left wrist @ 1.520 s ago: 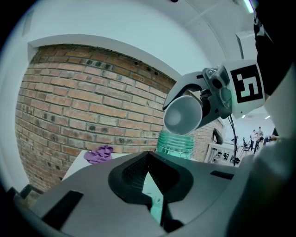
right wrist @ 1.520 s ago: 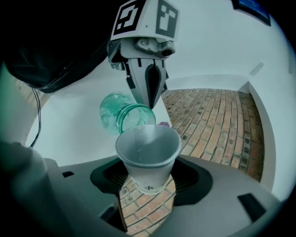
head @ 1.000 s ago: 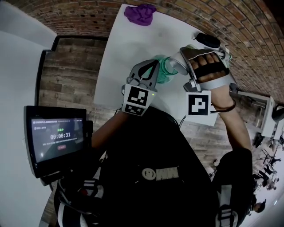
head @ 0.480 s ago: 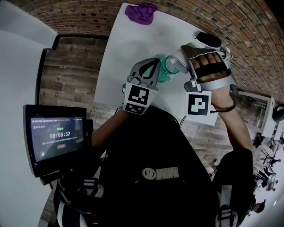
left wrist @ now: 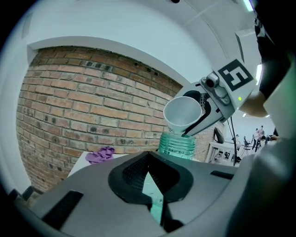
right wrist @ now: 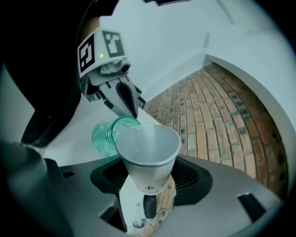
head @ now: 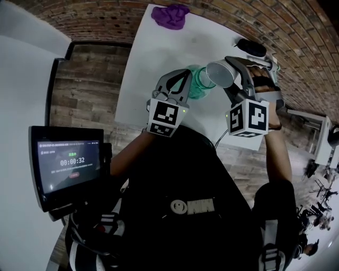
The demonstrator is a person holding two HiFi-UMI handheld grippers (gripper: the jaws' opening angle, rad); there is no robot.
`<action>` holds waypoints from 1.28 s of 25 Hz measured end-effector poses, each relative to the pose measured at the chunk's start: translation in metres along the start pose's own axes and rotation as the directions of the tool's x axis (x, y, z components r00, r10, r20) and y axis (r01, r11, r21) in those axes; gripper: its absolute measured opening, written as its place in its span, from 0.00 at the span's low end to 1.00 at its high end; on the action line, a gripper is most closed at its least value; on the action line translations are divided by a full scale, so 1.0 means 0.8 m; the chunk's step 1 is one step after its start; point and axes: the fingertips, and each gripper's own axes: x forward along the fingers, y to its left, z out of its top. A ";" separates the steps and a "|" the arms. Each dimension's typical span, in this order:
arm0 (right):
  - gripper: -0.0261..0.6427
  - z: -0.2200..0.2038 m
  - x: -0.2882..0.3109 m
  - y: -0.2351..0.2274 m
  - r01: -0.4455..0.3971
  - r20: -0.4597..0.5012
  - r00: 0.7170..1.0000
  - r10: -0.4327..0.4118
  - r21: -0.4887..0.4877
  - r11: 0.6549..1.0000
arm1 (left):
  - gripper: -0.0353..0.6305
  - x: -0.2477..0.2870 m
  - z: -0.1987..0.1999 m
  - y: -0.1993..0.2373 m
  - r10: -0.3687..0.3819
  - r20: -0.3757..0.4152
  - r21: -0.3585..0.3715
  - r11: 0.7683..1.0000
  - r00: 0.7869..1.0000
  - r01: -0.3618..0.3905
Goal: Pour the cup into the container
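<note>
My left gripper is shut on a clear green container and holds it over the white table. In the left gripper view the container shows through the gap between my jaws. My right gripper is shut on a white paper cup, tilted with its rim at the container's mouth. From the left gripper view the cup leans over the container's top. In the right gripper view the cup has only a few drops inside, and the container lies just behind it.
A purple cloth lies at the table's far end and a dark rounded object at its right edge. A screen with a timer stands at the left. Brick paving surrounds the table.
My right gripper has rolled: its marker cube now faces up and the cup's open mouth shows from above. The left gripper and the container have stayed put.
</note>
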 end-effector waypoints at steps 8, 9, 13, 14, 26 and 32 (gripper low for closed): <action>0.45 -0.049 -0.009 -0.004 -0.062 0.213 0.973 -0.091 0.615 0.786 | 0.05 -0.007 0.001 -0.005 0.006 -0.019 0.036 0.999 1.000 -0.005; 0.45 -0.060 -0.009 -0.001 -0.081 0.238 0.964 -0.115 0.680 0.729 | 0.05 -0.007 0.001 -0.006 0.013 -0.018 0.041 0.999 1.000 -0.012; 0.45 -0.107 0.006 0.047 -0.134 0.274 0.942 -0.193 0.836 0.533 | 0.05 -0.016 -0.002 -0.007 0.060 -0.019 0.052 0.997 0.998 -0.059; 0.45 -0.117 0.015 0.065 -0.138 0.265 0.944 -0.195 0.856 0.497 | 0.05 -0.018 -0.002 -0.006 0.070 -0.022 0.051 0.996 0.997 -0.069; 0.45 -0.165 0.115 0.209 -0.170 0.238 0.942 -0.236 0.946 0.275 | 0.05 -0.037 -0.004 -0.045 0.166 -0.032 0.018 0.986 0.986 -0.165; 0.45 -0.158 0.132 0.223 -0.182 0.244 0.947 -0.208 0.943 0.277 | 0.05 -0.052 -0.011 -0.046 0.210 -0.055 0.032 0.978 0.976 -0.208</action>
